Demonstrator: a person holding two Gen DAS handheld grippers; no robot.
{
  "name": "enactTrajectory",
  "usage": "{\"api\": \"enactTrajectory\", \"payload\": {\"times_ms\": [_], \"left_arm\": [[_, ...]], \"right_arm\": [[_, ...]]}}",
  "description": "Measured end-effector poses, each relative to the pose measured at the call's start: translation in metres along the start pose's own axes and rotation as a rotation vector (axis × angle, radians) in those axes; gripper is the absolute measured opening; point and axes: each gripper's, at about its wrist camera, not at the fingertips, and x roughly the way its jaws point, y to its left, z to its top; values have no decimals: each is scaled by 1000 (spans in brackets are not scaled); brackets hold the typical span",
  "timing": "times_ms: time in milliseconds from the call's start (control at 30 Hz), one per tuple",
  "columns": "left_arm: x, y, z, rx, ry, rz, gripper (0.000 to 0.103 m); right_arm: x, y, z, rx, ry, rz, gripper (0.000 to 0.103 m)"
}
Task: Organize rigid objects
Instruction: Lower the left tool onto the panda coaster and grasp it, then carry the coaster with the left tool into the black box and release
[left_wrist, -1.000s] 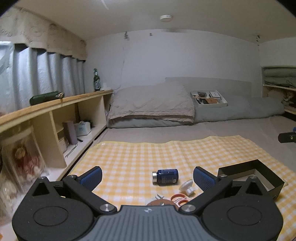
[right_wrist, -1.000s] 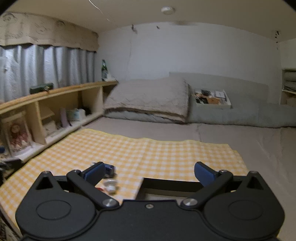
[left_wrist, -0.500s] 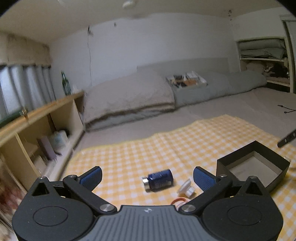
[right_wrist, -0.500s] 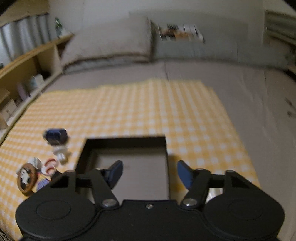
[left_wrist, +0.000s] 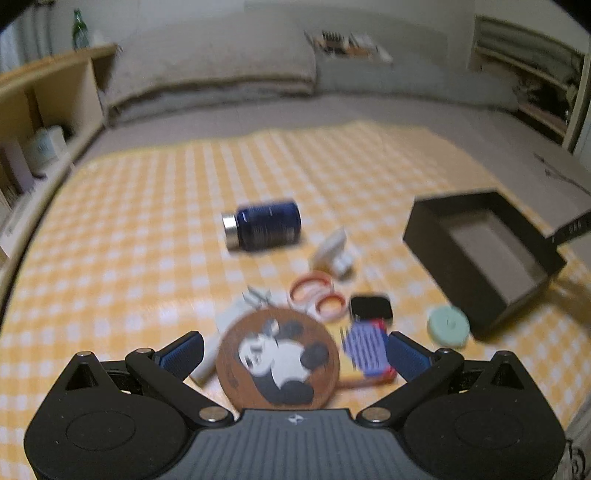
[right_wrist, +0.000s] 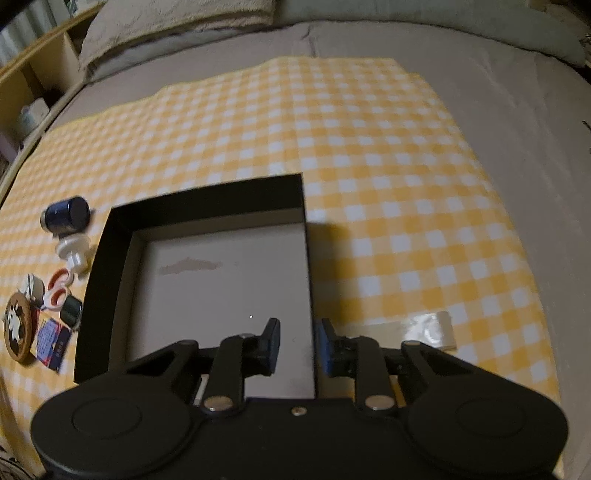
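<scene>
A black open box (right_wrist: 207, 206) (left_wrist: 480, 254) sits on the yellow checked cloth (right_wrist: 369, 147). My right gripper (right_wrist: 297, 345) has its jaws narrowed around the box's right wall, one finger inside, one outside. My left gripper (left_wrist: 291, 356) is open above a round panda coaster (left_wrist: 277, 360) and a small striped card pack (left_wrist: 365, 347). Beyond lie a blue bottle (left_wrist: 264, 225) on its side, a white plug-like piece (left_wrist: 332, 251), orange-handled scissors (left_wrist: 317, 295), a black case (left_wrist: 370, 307) and a mint round disc (left_wrist: 448, 326).
A wooden shelf unit (left_wrist: 40, 96) runs along the left. Folded grey bedding (left_wrist: 221, 70) lies at the back. A strip of clear tape (right_wrist: 428, 330) sticks to the cloth right of the box. Grey mattress surrounds the cloth.
Both grippers tilted down towards the cloth. The left one moved over the pile of small objects. The right one narrowed its jaws around the box's right wall.
</scene>
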Motion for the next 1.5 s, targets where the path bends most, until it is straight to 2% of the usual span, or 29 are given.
{"api": "enactTrajectory", "payload": {"times_ms": [167, 233, 467, 600, 733, 867, 1067, 1333, 1500], "left_arm": [[29, 0, -13, 9, 103, -24, 103], [39, 0, -16, 9, 135, -22, 103], [65, -3, -14, 4, 195, -1, 103], [78, 6, -11, -80, 245, 30, 103], [89, 17, -9, -193, 287, 26, 97], [94, 23, -10, -265, 315, 6, 97], [90, 17, -7, -264, 311, 2, 97], [74, -10, 21, -292, 216, -112, 97], [65, -47, 51, -270, 149, -206, 97]], "right_arm": [[10, 12, 3, -51, 11, -72, 14], [13, 11, 3, -54, 16, -95, 7], [15, 12, 8, -52, 36, -121, 4], [16, 13, 8, -54, 35, -124, 4], [17, 13, 8, -62, 35, -124, 4], [15, 13, 9, -65, 38, -122, 4], [16, 14, 8, -66, 38, -122, 4], [16, 13, 9, -64, 40, -119, 4], [16, 12, 8, -75, 41, -112, 4]]}}
